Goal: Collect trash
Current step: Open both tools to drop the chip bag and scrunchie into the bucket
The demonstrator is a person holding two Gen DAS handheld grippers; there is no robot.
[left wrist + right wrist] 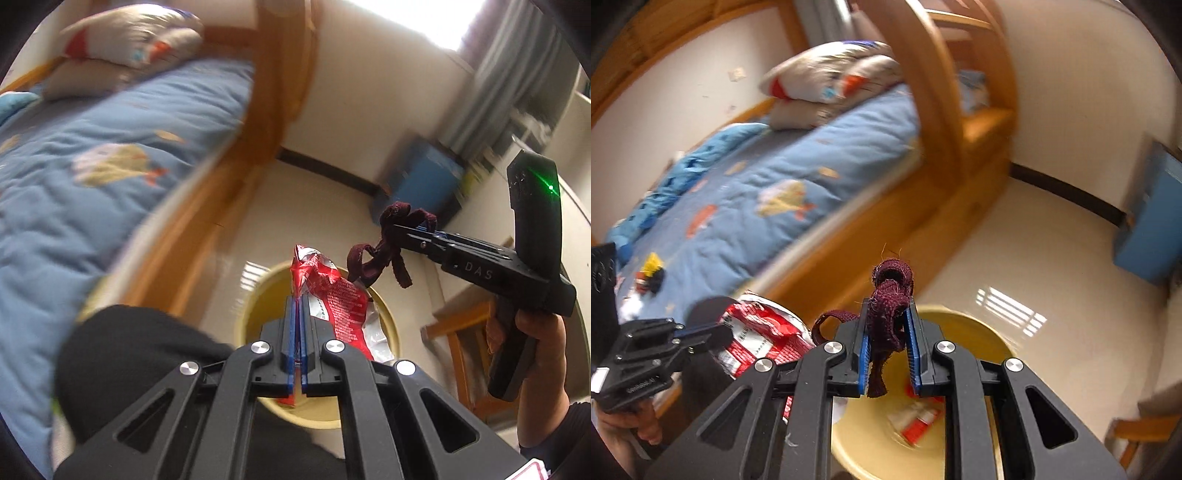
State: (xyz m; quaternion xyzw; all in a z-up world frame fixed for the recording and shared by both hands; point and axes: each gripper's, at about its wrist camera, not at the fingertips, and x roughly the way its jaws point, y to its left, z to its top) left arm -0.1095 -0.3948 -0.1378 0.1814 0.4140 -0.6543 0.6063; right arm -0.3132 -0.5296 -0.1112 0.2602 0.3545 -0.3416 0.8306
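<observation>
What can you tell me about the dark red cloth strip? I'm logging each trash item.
The dark red cloth strip is woven, frayed fabric, knotted and bunched. The right gripper is shut on it, loose ends dangling below and beside the fingers. It hangs above the yellow bin, apart from the red wrapper.

a crumpled red and white wrapper (332, 295) hangs above the round yellow bin (964, 332); a knotted maroon fabric strip (890, 314) dangles over it too; more red-white trash (916, 421) lies inside.
</observation>
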